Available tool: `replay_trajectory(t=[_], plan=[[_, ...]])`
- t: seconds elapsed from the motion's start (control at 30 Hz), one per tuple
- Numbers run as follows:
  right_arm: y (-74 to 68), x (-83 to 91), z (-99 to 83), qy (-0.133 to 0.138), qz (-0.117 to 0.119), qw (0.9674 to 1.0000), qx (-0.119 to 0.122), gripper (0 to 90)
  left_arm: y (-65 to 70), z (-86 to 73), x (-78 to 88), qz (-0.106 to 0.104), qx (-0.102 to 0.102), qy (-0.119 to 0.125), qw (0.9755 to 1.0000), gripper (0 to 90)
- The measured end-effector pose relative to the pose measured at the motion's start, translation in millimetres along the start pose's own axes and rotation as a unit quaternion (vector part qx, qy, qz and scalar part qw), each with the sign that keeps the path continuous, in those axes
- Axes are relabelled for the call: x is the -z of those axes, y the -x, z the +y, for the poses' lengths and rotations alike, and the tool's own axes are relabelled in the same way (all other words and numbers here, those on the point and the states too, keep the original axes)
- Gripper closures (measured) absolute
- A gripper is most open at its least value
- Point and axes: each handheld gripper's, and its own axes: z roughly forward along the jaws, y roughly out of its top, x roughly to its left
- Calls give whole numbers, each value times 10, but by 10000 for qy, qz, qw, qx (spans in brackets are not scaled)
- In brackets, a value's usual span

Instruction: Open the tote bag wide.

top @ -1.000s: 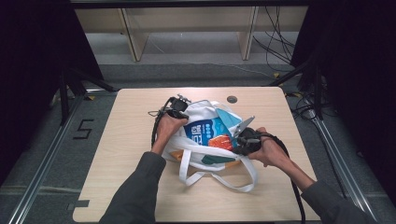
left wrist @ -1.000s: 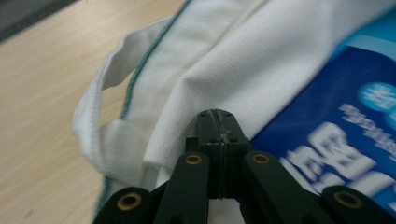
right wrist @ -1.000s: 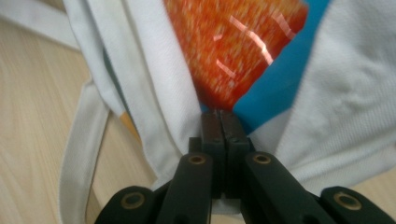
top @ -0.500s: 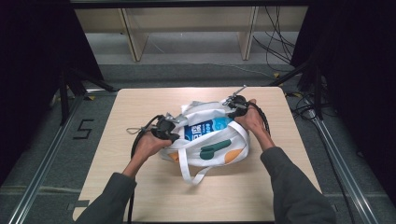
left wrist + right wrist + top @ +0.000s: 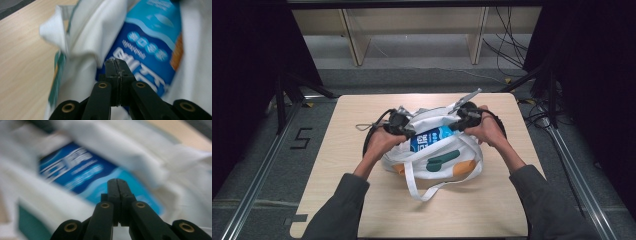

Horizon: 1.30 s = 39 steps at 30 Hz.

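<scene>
The table (image 5: pixel 362 200) carries a white bag (image 5: pixel 437 160) at its middle, long axis running left to right, mouth turned up and away from the person. A blue packet (image 5: pixel 430 139) lies inside, slanting the same way. The left gripper (image 5: pixel 404 131) and right gripper (image 5: pixel 460 124) sit at the mouth's two ends, jaws clenched, nothing visibly pinched.

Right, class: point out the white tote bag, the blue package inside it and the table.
white tote bag (image 5: pixel 432 162): high view, front panel by the green print.
blue package (image 5: pixel 147 47): left gripper view, printed face.
table (image 5: pixel 347 125): high view, bare wooden top.
</scene>
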Motion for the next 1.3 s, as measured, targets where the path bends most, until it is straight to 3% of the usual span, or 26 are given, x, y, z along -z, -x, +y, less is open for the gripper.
replay_trajectory(t=[0.03, 0.1, 0.17, 0.2, 0.23, 0.3, 0.33, 0.37, 0.4, 0.43, 0.47, 0.53, 0.6, 0.63, 0.77, 0.83, 0.87, 0.93, 0.97, 1.03, 1.07, 1.1, 1.17, 1.23, 1.27, 1.3], plan=[[-68, 8, -35, -173, -129, 9996, 174, 900, 2, 57, -68, 5, 43, -45, 10000, 883], [-135, 12, -151, -387, -19, 9988, 309, 900, -18, 135, -186, 59, -36, -298, 9995, 883], [-207, 44, -305, -444, 157, 9987, 194, 900, -105, 139, -292, 473, -61, -580, 9972, 894], [-241, 88, -376, -523, 330, 9979, 169, 900, -170, 112, -314, 646, 30, -543, 9964, 894], [-255, 113, -456, -580, 481, 9967, 309, 900, -263, 49, -329, 570, 253, -401, 9972, 895], [-333, 116, -670, -670, 524, 9959, 316, 900, -381, -47, -333, 387, 636, -249, 9969, 896], [-387, 89, -781, -638, 593, 9959, 250, 900, -434, -73, -327, 263, 850, -172, 9959, 896], [-423, 64, -861, -578, 624, 9963, 114, 900, -445, -69, -325, 329, 915, -154, 9951, 896], [-415, 23, -904, -429, 561, 9973, 217, 900, -421, -52, -314, 489, 690, -207, 9962, 896], [-429, 16, -907, -486, 544, 9972, 159, 900, -410, -47, -307, 524, 609, -256, 9964, 896], [-431, 19, -883, -496, 511, 9970, 301, 900, -394, -48, -306, 558, 626, -219, 9962, 896], [-473, 83, -816, -525, 449, 9974, 214, 900, -342, -55, -239, 595, 501, -189, 9968, 894], [-476, 174, -756, -218, 440, 9988, 61, 900, -275, -101, -140, 464, 424, -79, 9980, 893], [-435, 208, -722, 44, 277, 9994, 215, 900, -231, -134, -95, 400, 344, -47, 9986, 889], [-335, 296, -587, 749, 31, 9972, 65, 900, -86, -340, 29, -31, 314, 104, 9994, 870], [-296, 262, -548, 731, -196, 9971, 72, 900, -23, -458, 81, -222, 311, 116, 9992, 864], [-265, 232, -551, 608, -451, 9970, 158, 900, 3, -527, 110, -170, 149, 6, 9997, 860], [-204, 192, -607, 397, -634, 9972, 61, 900, 29, -704, 169, -193, 1, -107, 9998, 865], [-154, 185, -653, 443, -664, 9968, -24, 900, 26, -805, 199, -262, 15, -116, 9996, 879], [-72, 183, -760, 136, -870, 9960, -121, 900, 17, -966, 242, -446, 184, 85, 9988, 893], [-38, 140, -817, 178, -690, 9971, -276, 900, 7, -1007, 233, -563, 311, 224, 9977, 893], [-47, 54, -861, 120, -723, 9966, -363, 900, 18, -1017, 217, -636, 517, 289, 9962, 893], [-122, -39, -835, -171, -898, 9957, -132, 900, 42, -980, 249, -628, 437, 287, 9967, 893], [-166, 44, -728, -202, -1057, 9941, 121, 900, 54, -941, 321, -585, 391, 401, 9967, 886], [-181, 105, -673, -86, -1072, 9941, 139, 900, 43, -913, 364, -550, 340, 436, 9970, 876], [-211, 176, -625, -110, -1220, 9922, 240, 900, 22, -864, 407, -470, 311, 565, 9968, 866]])
